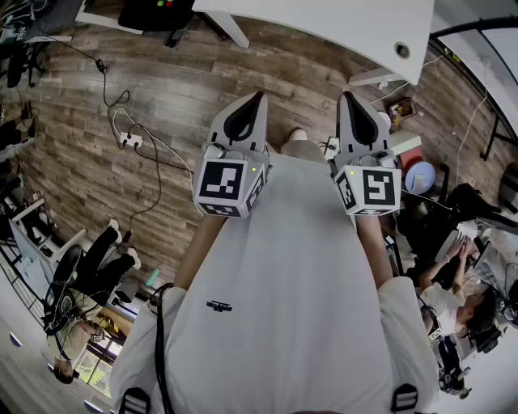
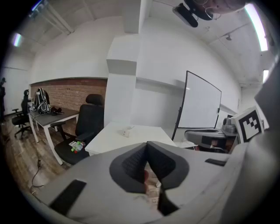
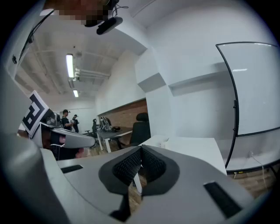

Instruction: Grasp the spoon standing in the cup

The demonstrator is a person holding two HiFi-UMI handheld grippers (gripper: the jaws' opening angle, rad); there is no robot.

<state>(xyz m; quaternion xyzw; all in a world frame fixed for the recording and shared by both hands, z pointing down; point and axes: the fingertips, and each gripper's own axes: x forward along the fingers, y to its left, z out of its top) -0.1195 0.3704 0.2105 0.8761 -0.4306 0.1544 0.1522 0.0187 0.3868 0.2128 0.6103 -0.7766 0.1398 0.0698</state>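
Starting nearest, the left gripper (image 1: 256,99) and right gripper (image 1: 348,97) hang side by side at the person's chest, short of the white table (image 1: 324,24). Each gripper view shows its jaws pressed together on nothing. No spoon or cup appears in any view, so the task's thing is presumably somewhere on or past that table, unseen. A spoon should be light, stiff and slick, so I would pinch the handle above the cup's rim and lift straight, lest the cup tip. The left gripper view shows a small pale object (image 2: 127,131) on the tabletop, too small to identify, and a black chair (image 2: 87,127) beside the table. The head view misses both but alone shows cables (image 1: 129,137) on the floor left of the table.
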